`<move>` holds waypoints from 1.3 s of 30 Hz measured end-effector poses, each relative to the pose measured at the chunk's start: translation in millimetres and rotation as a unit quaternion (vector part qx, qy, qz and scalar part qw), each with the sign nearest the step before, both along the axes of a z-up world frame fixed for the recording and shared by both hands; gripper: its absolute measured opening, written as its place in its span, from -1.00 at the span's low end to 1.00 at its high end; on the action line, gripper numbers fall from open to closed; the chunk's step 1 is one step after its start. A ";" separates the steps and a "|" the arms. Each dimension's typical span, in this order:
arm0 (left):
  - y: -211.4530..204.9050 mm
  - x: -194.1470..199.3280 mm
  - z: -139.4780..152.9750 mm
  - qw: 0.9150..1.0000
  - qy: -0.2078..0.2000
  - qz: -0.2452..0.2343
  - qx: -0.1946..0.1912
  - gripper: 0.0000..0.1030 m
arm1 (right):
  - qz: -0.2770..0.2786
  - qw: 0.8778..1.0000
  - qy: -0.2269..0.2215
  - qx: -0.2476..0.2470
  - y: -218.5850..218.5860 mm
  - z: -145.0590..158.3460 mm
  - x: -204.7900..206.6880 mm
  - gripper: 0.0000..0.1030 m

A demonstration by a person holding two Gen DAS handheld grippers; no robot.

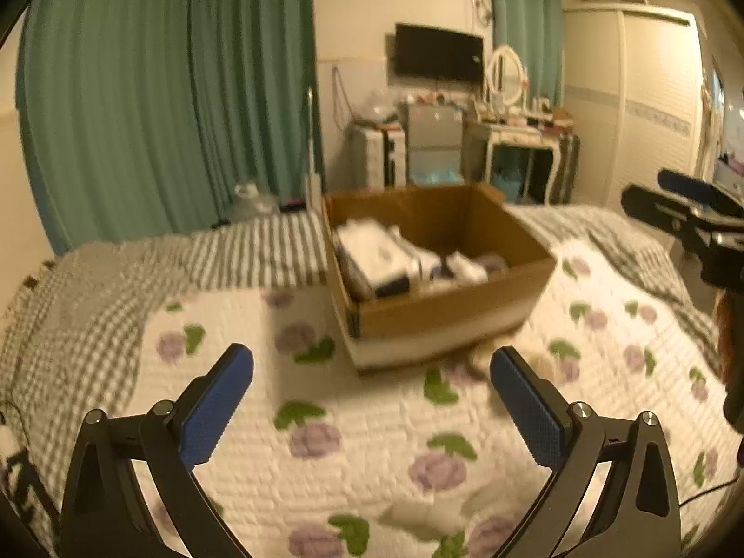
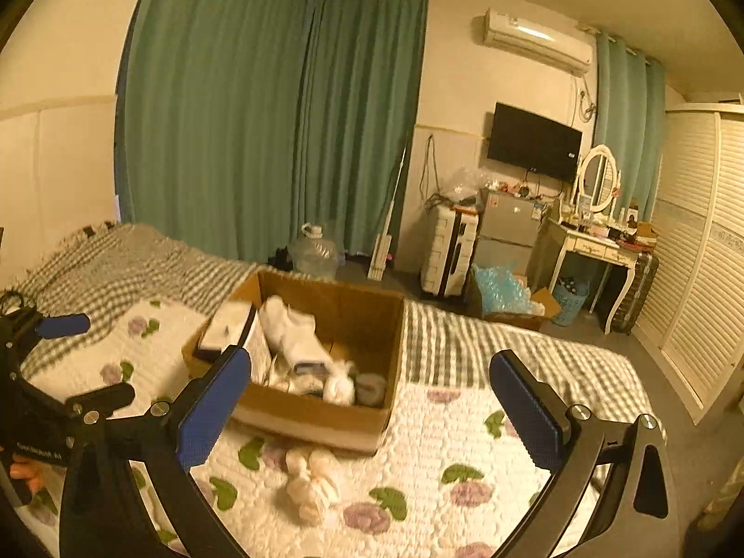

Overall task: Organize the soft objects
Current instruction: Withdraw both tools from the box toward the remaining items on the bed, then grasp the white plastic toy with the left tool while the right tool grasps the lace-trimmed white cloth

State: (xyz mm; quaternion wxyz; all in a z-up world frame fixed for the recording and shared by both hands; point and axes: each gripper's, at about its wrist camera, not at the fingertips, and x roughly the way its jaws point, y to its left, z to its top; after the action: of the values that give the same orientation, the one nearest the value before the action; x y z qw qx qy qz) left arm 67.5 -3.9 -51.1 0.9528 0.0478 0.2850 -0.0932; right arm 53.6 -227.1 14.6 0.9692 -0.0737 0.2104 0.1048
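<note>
A brown cardboard box (image 1: 446, 311) stands on the flowered quilt (image 1: 362, 418); it also shows in the right wrist view (image 2: 325, 414). White soft items (image 2: 297, 335) lie inside it. A small cream plush toy (image 2: 311, 479) lies on the quilt just in front of the box. My left gripper (image 1: 372, 400) is open and empty, above the quilt before the box. My right gripper (image 2: 369, 400) is open and empty, above the plush toy. Each gripper shows at the edge of the other's view: the right (image 1: 688, 214), the left (image 2: 69, 362).
A grey checked blanket (image 2: 139, 269) covers the far part of the bed. Beyond the bed are green curtains (image 2: 260, 116), a water jug (image 2: 314, 251), a suitcase (image 2: 446, 251), a small fridge (image 2: 509, 228), a dressing table (image 2: 600, 242) and a wardrobe (image 2: 697, 242).
</note>
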 end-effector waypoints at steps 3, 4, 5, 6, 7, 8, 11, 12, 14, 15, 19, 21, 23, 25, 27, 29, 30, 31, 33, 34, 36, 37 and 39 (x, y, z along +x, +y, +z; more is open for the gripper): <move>0.4 -4.5 -18.1 1.000 0.022 -0.005 0.003 1.00 | 0.004 1.000 0.016 0.000 3.8 -17.2 3.9 1.00; 0.2 -6.3 -21.6 1.000 0.027 -0.008 0.003 1.00 | 0.005 1.000 0.022 -0.001 5.1 -22.0 5.9 1.00; -0.6 -7.5 -27.7 0.999 0.034 -0.012 0.006 1.00 | 0.006 1.000 0.029 -0.002 6.5 -28.3 7.9 1.00; -2.1 -9.5 -34.4 0.999 0.042 -0.016 0.010 1.00 | 0.007 0.999 0.036 -0.003 7.9 -34.6 10.3 1.00; -2.3 -10.9 -40.1 0.998 0.049 -0.022 0.013 1.00 | 0.009 0.999 0.042 -0.004 9.2 -40.3 11.7 1.00; -4.8 -13.3 -47.5 0.998 0.059 -0.030 0.016 1.00 | 0.010 0.999 0.050 -0.006 11.0 -47.8 15.3 1.00; -8.1 -17.9 -63.1 0.995 0.084 -0.051 0.021 1.00 | 0.012 0.997 0.072 -0.014 14.8 -67.7 23.4 1.00; -9.1 -19.2 -67.8 0.994 0.090 -0.057 0.022 1.00 | 0.013 0.997 0.079 -0.016 16.0 -73.4 25.7 1.00; -13.6 -22.0 -79.6 0.991 0.107 -0.073 0.027 1.00 | 0.017 0.995 0.095 -0.021 18.7 -87.3 31.2 1.00; -14.9 -22.6 -84.1 0.990 0.114 -0.078 0.028 1.00 | 0.019 0.994 0.102 -0.023 19.6 -93.2 32.8 1.00; -24.1 -22.3 -107.3 0.983 0.153 -0.100 0.037 1.00 | 0.025 0.990 0.132 -0.032 26.0 -117.8 43.8 1.00; -28.9 -21.3 -119.0 0.979 0.167 -0.105 0.053 0.97 | 0.026 0.988 0.146 -0.033 28.2 -129.7 49.3 1.00; -32.3 -20.3 -132.7 0.975 0.182 -0.109 0.066 0.81 | 0.026 0.986 0.159 -0.032 29.6 -140.8 56.4 1.00; -30.6 -18.3 -143.4 0.974 0.193 -0.106 0.059 0.66 | 0.026 0.985 0.168 -0.036 33.4 -150.4 62.9 1.00; -28.6 -17.6 -145.4 0.975 0.189 -0.104 0.047 0.42 | 0.027 0.982 0.180 -0.042 39.1 -161.5 71.3 1.00; -29.9 -19.2 -144.1 0.976 0.185 -0.109 0.043 0.30 | 0.027 0.981 0.189 -0.043 40.5 -170.0 77.5 1.00; -30.9 -21.1 -143.6 0.976 0.183 -0.114 0.043 0.21 | 0.024 0.981 0.188 -0.040 40.2 -171.9 78.3 1.00; -31.9 -22.2 -143.7 0.975 0.184 -0.120 0.042 0.17 | 0.025 0.981 0.189 -0.034 39.2 -173.1 78.3 1.00; -33.4 -24.1 -143.4 0.973 0.187 -0.131 0.040 -0.07 | 0.034 0.979 0.200 -0.012 36.2 -176.7 78.4 1.00; -34.4 -24.8 -143.3 0.972 0.188 -0.133 0.037 -0.17 | 0.035 0.978 0.207 -0.006 35.1 -179.0 78.3 1.00; -34.4 -27.7 -141.5 0.973 0.186 -0.135 0.036 -0.38 | 0.039 0.976 0.214 0.004 32.5 -181.6 77.0 0.95; -34.7 -28.7 -140.7 0.973 0.185 -0.136 0.036 -0.39 | 0.042 0.975 0.216 0.010 31.3 -181.7 75.1 0.56; -34.2 -30.9 -138.2 0.973 0.184 -0.137 0.035 -0.41 | 0.032 0.974 0.224 -0.004 31.5 -182.9 72.8 -0.59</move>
State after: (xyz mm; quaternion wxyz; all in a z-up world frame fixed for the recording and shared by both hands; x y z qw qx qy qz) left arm 36.6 -38.2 -189.3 0.8599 0.1021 0.4493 -0.2199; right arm 126.4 -195.6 -168.3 0.8933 -0.0591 0.4200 0.1487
